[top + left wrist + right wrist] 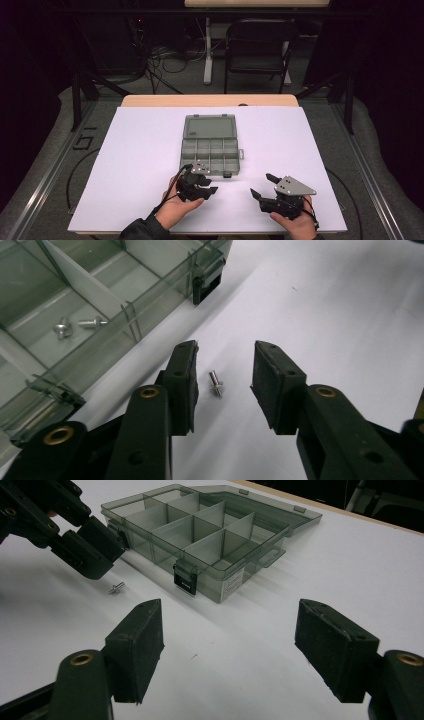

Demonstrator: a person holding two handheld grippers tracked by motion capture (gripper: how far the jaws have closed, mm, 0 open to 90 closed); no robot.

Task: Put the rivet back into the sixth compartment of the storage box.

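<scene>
A smoky clear compartment box (210, 145) lies open on the white sheet, its lid folded back. Two small silver screws (80, 325) rest in one near compartment. Another silver screw (215, 382) lies on the sheet just in front of the box, also seen in the right gripper view (116, 587). My left gripper (225, 352) is open, low over the sheet, with this screw between its jaws but untouched. The left gripper (209, 187) sits at the box's front edge. My right gripper (262, 184) is open and holds nothing (229, 607), to the right of the left one, pointing at the box (200, 535).
The white sheet (150, 150) covers a wooden table. A black latch (205, 282) juts from the box's front wall. A folding chair (257, 50) and cables stand on the floor beyond the table. A person's hands hold both grippers at the near edge.
</scene>
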